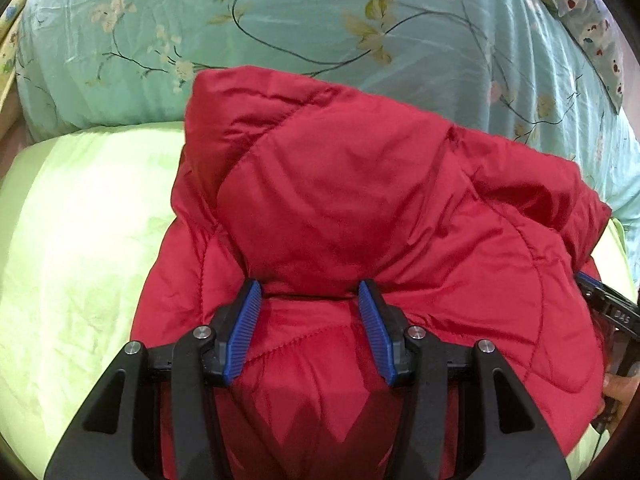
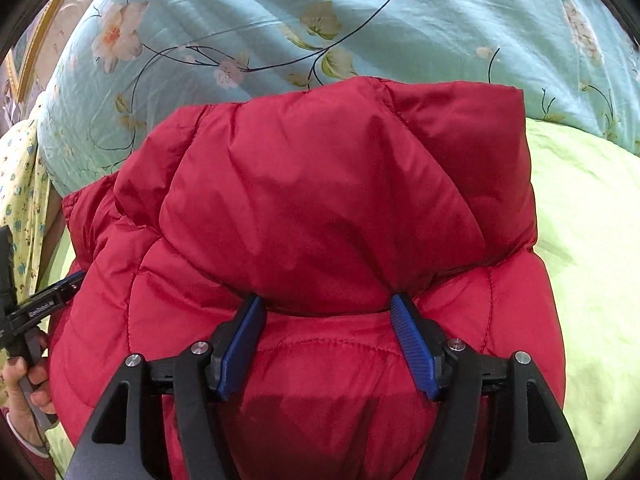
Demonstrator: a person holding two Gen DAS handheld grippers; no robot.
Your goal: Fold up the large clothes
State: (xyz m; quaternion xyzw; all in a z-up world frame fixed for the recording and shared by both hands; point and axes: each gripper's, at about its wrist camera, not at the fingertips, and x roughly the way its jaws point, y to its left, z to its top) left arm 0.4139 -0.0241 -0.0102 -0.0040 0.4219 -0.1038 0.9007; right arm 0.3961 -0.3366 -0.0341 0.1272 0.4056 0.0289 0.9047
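Note:
A red quilted puffer jacket [image 1: 360, 208] lies bunched on a pale green bed sheet [image 1: 80, 240]; it also fills the right wrist view [image 2: 320, 208]. My left gripper [image 1: 310, 294] has its blue-padded jaws apart, with a thick fold of the jacket between them. My right gripper [image 2: 326, 304] likewise has its jaws apart around a thick fold of the jacket. Each gripper shows at the other view's edge: the right one [image 1: 608, 308], the left one [image 2: 44, 304]. The fabric hides how firmly either pair of pads presses.
A light blue floral quilt [image 1: 320, 20] is heaped behind the jacket, seen also in the right wrist view [image 2: 360, 20]. A patterned pillow [image 1: 592, 28] lies at the far right. A yellow patterned cloth [image 2: 20, 184] hangs at the left. The person's hand [image 2: 24, 384] holds the left gripper's handle.

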